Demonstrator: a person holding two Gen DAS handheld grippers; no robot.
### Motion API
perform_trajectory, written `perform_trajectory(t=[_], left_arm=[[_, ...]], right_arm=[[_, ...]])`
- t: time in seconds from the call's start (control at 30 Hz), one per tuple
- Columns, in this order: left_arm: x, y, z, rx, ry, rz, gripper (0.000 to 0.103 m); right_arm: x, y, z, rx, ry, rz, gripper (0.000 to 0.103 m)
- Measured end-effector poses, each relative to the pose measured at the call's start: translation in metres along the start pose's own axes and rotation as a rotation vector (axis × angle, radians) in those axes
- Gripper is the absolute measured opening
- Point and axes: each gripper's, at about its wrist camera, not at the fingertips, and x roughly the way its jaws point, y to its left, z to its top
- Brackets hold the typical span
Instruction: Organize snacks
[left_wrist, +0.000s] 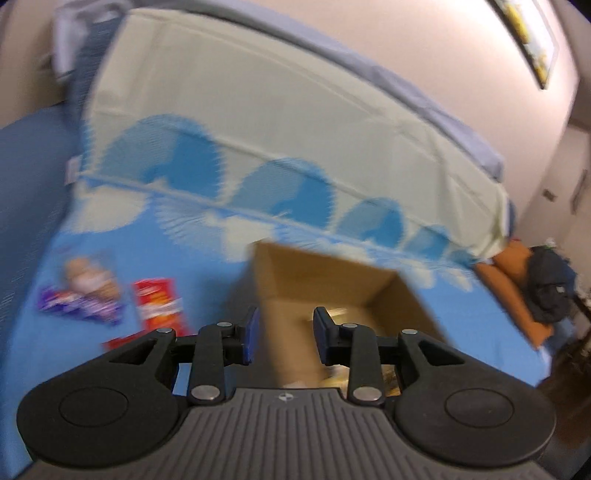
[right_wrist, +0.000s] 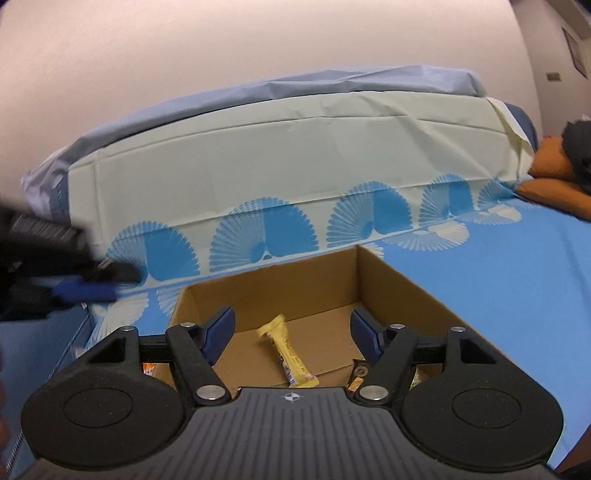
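While empty, right gripper (right_wrist: 293, 328) wide, left gripper (left_wrist: 283, 326) narrower

My right gripper (right_wrist: 291, 328) is of black matt plastic, with small shiny metal pins at the joints and blue pads (right_wrist: 364, 334) that look smooth. Its base is grey and ribbed. My left gripper (left_wrist: 284, 332) looks made the same way. The box (right_wrist: 373, 273) is brown cardboard, matt and plain. The yellow snack bar (right_wrist: 286, 350) inside has a glossy wrapper. The red packet (left_wrist: 159, 304) and the purple packet (left_wrist: 79, 304) look shiny too, though blurred. The sheet (right_wrist: 480, 266) is printed cloth, soft and matt.
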Motion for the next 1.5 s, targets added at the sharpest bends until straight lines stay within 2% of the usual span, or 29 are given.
perform_trajectory(t=[0.1,0.13,0.2,0.3,0.53,0.6,0.67,0.73,0.87,0.93,1.03,1.07,1.13,1.17,1.2,1.33,1.4,1.5], left_arm=[[-0.007,0.042,-0.022,0.007,0.033,0.054,0.035],[-0.006,0.056,-0.029,0.002,0.054,0.066,0.035],[0.0,0.078,-0.041,-0.002,0.111,0.097,0.034],[0.008,0.097,-0.051,-0.014,0.133,0.116,0.034],[0.025,0.131,-0.085,-0.052,0.025,0.135,0.034],[0.032,0.147,-0.09,-0.154,0.039,0.161,0.034],[0.027,0.154,-0.087,-0.203,-0.038,0.142,0.034],[0.029,0.157,-0.085,-0.218,-0.056,0.16,0.034],[0.036,0.159,-0.086,-0.235,-0.068,0.159,0.034],[0.036,0.162,-0.084,-0.248,-0.092,0.165,0.034],[0.033,0.171,-0.081,-0.292,-0.13,0.186,0.034],[0.033,0.175,-0.08,-0.307,-0.143,0.198,0.034],[0.037,0.183,-0.076,-0.344,-0.16,0.2,0.035],[0.041,0.187,-0.074,-0.365,-0.17,0.204,0.037],[0.043,0.19,-0.072,-0.371,-0.18,0.215,0.041],[0.058,0.195,-0.063,-0.385,-0.222,0.229,0.058],[0.067,0.198,-0.059,-0.394,-0.24,0.255,0.072],[0.079,0.206,-0.054,-0.413,-0.257,0.298,0.074]], right_arm=[[-0.002,0.008,-0.006,-0.035,0.005,0.021,0.068],[-0.003,0.011,-0.009,-0.044,0.007,0.036,0.064],[-0.007,0.018,-0.013,-0.06,0.016,0.072,0.045],[-0.013,0.028,-0.02,-0.081,0.023,0.112,0.033],[-0.034,0.058,-0.035,-0.19,-0.019,0.218,0.033],[-0.04,0.067,-0.04,-0.227,-0.018,0.26,0.033],[-0.044,0.077,-0.043,-0.272,-0.012,0.302,0.033],[-0.041,0.09,-0.038,-0.299,0.017,0.336,0.033],[-0.007,0.13,-0.015,-0.291,0.128,0.366,0.033],[0.026,0.152,-0.003,-0.269,0.219,0.367,0.033],[0.083,0.18,0.005,-0.244,0.319,0.315,0.036],[0.104,0.187,0.004,-0.252,0.354,0.298,0.039],[0.144,0.197,-0.002,-0.262,0.427,0.251,0.053],[0.161,0.199,-0.008,-0.265,0.468,0.226,0.064],[0.177,0.2,-0.014,-0.266,0.512,0.209,0.068],[0.219,0.206,-0.041,-0.336,0.6,0.154,0.073],[0.231,0.207,-0.052,-0.378,0.627,0.137,0.075],[0.248,0.21,-0.061,-0.407,0.64,0.134,0.075]])
